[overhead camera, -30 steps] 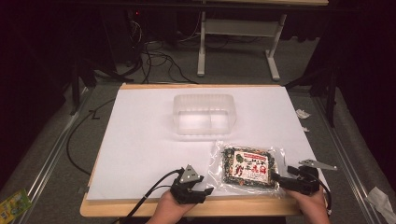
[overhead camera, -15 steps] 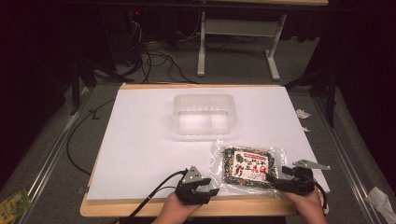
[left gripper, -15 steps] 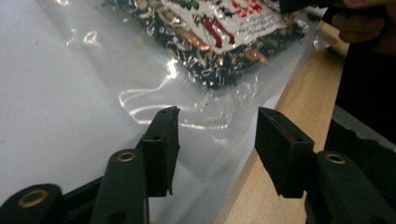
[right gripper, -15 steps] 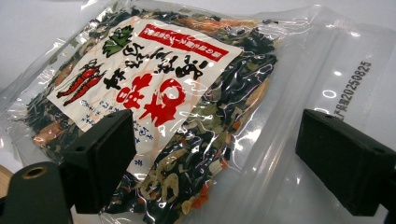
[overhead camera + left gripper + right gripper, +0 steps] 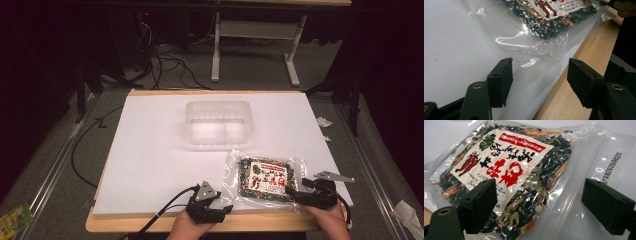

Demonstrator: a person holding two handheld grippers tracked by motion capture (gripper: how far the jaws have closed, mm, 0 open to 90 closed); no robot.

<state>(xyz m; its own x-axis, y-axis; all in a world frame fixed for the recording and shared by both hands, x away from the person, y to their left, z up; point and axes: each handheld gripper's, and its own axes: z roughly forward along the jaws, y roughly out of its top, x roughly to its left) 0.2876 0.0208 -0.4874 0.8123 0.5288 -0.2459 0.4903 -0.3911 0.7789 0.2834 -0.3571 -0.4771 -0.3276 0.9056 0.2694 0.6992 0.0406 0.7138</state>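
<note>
A clear bag of dried vegetables point(image 5: 265, 177) with a red and white label lies flat on the white sheet near the table's front edge. My left gripper point(image 5: 227, 206) sits just left of the bag, pointing at its clear left margin. In the left gripper view its jaws point(image 5: 539, 75) have just been opening; nothing is pressed between them, and the bag's point(image 5: 549, 15) film edge lies just ahead. My right gripper point(image 5: 296, 192) is at the bag's right end. Its jaws point(image 5: 539, 197) stand apart over the bag point(image 5: 509, 170), not pressing it.
An empty clear plastic container point(image 5: 218, 121) stands mid-table behind the bag. The white sheet point(image 5: 150, 150) covers the wooden table point(image 5: 250, 221), whose front edge lies right under both hands. Cables and desk legs are on the floor beyond; a green packet point(image 5: 15, 217) lies at the bottom left.
The left gripper has shifted a little toward the table's front edge. The bag and the right gripper have stayed put.
</note>
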